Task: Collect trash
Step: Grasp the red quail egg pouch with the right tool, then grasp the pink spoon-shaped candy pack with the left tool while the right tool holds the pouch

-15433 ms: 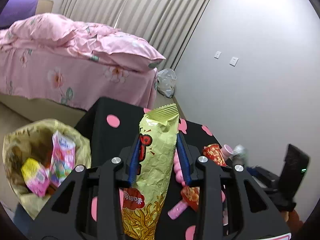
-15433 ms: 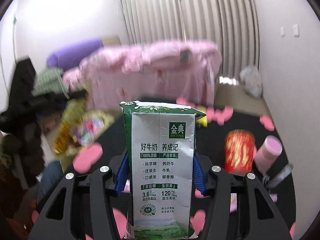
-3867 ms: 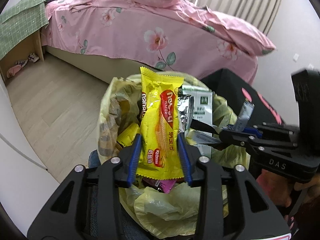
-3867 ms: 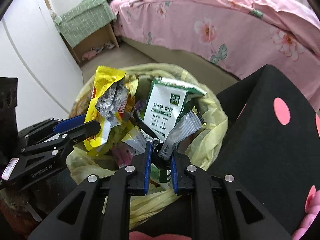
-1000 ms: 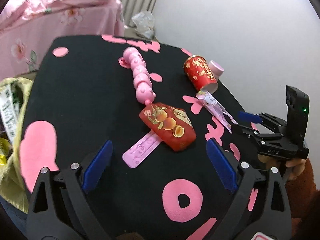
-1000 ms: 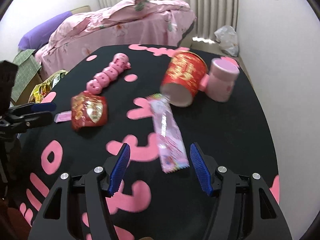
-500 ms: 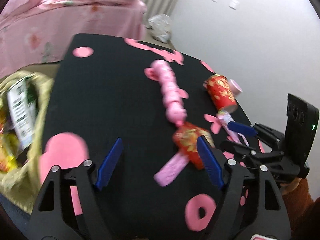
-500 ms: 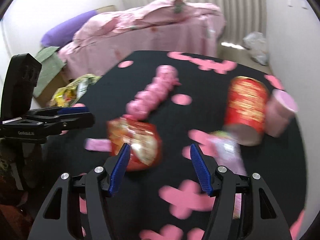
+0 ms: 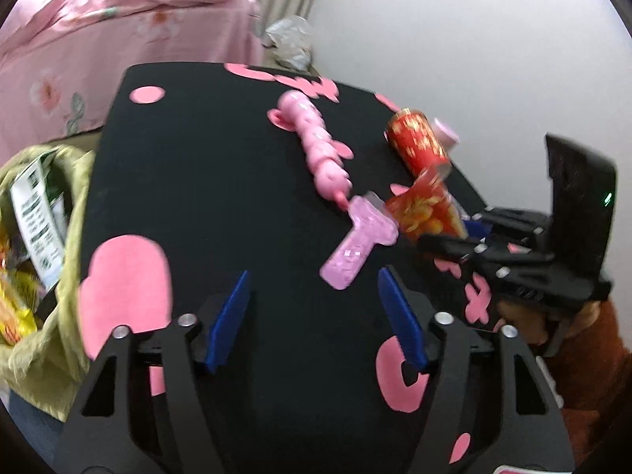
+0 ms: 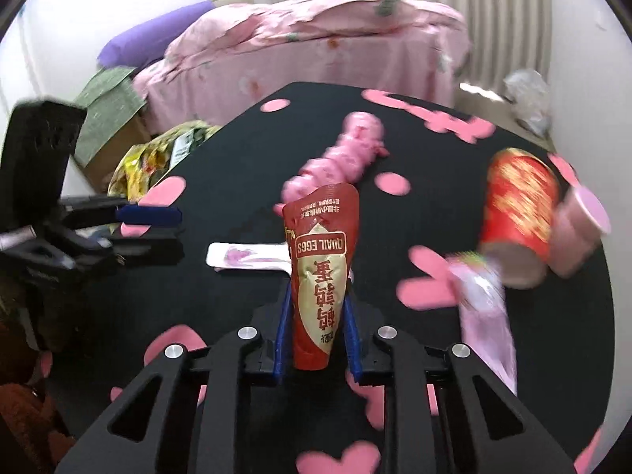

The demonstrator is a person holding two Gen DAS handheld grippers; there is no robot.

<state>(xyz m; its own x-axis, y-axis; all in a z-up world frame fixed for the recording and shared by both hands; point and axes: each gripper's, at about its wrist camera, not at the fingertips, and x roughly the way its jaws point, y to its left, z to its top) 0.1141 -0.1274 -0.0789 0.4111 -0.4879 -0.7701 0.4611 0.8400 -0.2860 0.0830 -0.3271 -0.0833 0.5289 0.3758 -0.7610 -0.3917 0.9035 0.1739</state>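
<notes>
Trash, item one: red quail-egg pouch (image 10: 322, 276), upright, pinched between the blue pads of the right gripper (image 10: 316, 331), whose jaws have just been closing onto it; held above the middle of the black table (image 10: 221, 181) with pink shapes. Item two: pink T-shaped wrapper (image 9: 357, 243), flat on the table just ahead of the left gripper (image 9: 316, 316); jaws have just been narrowing, still apart, nothing between them. Item three: red printed can (image 10: 519, 213) on its side toward the table's right edge, pink cup (image 10: 580, 233) touching it. Item four: pale pink sachet (image 10: 488, 316), just below the can. Pink segmented toy (image 10: 339, 158): mid-table. Yellow trash bag (image 9: 51, 260): beyond the table's left edge, filled with wrappers.
</notes>
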